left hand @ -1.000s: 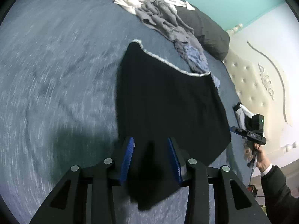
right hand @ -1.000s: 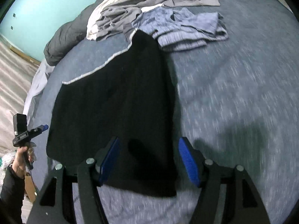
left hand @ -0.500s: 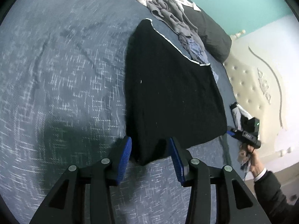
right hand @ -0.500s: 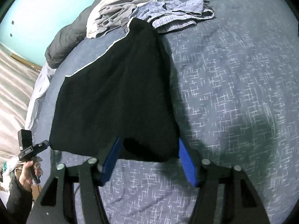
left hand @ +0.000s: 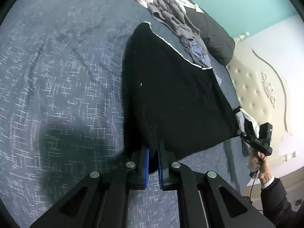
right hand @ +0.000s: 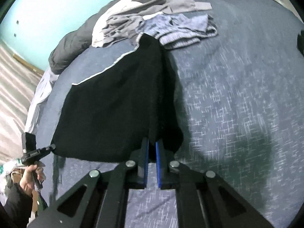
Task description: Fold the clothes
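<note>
**Both claws clamped on the black garment**

Left gripper (left hand: 153, 153) is closing on the black garment's (left hand: 171, 98) near corner. I see my right gripper (right hand: 151, 148) pinching the other near corner, lifted off the blue bedspread (right hand: 237, 95); elsewhere it lies flat.

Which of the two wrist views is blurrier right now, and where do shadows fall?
Right wrist view: streaky motion blur across the bedspread, shadow right of the right gripper. Left wrist view: sharper, shadow on the bedspread left of the left gripper, fisheye-bent headboard.

My left gripper (left hand: 153, 153) fingers (left hand: 146, 162) closing on black garment (left hand: 171, 98) corner, spread over blue bed (left hand: 57, 66).
</note>
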{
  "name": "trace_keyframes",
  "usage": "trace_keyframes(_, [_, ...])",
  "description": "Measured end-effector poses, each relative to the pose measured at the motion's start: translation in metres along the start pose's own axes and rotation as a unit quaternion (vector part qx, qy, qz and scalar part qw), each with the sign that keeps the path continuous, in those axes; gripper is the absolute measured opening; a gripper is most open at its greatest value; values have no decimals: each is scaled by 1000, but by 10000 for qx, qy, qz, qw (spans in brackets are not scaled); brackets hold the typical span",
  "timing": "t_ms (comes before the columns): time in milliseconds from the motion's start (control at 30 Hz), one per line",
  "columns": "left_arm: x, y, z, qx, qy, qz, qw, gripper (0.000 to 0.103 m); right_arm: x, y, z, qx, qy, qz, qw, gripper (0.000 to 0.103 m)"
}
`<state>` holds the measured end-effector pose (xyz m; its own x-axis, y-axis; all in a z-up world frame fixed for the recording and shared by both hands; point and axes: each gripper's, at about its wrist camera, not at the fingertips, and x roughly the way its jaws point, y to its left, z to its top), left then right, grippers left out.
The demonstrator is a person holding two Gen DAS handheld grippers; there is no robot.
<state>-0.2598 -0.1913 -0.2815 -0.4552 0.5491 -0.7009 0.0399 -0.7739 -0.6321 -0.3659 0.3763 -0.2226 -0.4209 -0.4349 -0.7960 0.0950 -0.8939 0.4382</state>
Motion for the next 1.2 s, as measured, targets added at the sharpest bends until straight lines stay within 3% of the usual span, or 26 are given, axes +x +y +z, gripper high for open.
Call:
trace_keyframes(200, [-11,2,-2,34,26,-6,10000,6,-37,7,-8,-62,-21,-11,10000,5])
trace_keyframes(533, [4,10,-7,-104,177,85,9998,7,3,-31,-40,516,297,-211,9980,6])
trace_keyframes(600, [1,8,-7,-109,158,52,9998,8,2,-34,-41,597,243,-80,9979,10])
trace_keyframes(667, [-3,6,-8,-89,119,37,9999,9,-5,-32,-39,559,106,-167,9982,11])
trace_keyframes(700, [-5,5,-7,-93,96,17,9999,9,-9,-30,-38,540,43,-287,9981,16])
trace_keyframes(767, [-15,2,-10,-70,4,39,10000,12,-17,-27,-37,537,-97,-442,9975,21])
trace_keyframes(900, [-29,0,-22,-183,-117,-37,9998,30,-33,-23,-41,770,-534,-123,9955,27])
trace_keyframes(967, [-31,-1,-29,-282,-168,-96,9994,32,-35,-14,-44,821,-663,4,9944,29])
trace_keyframes(1067, [-25,-2,-36,-447,-170,-192,9987,38,-27,-2,-50,921,-692,239,9930,31])
trace_keyframes(1133, [-16,-1,-42,-623,-181,-247,9976,48,-20,5,-57,958,-710,345,9923,32])
trace_keyframes(1200, [-7,1,-48,-838,-244,-326,9956,49,-14,11,-67,1072,-762,423,9904,32])
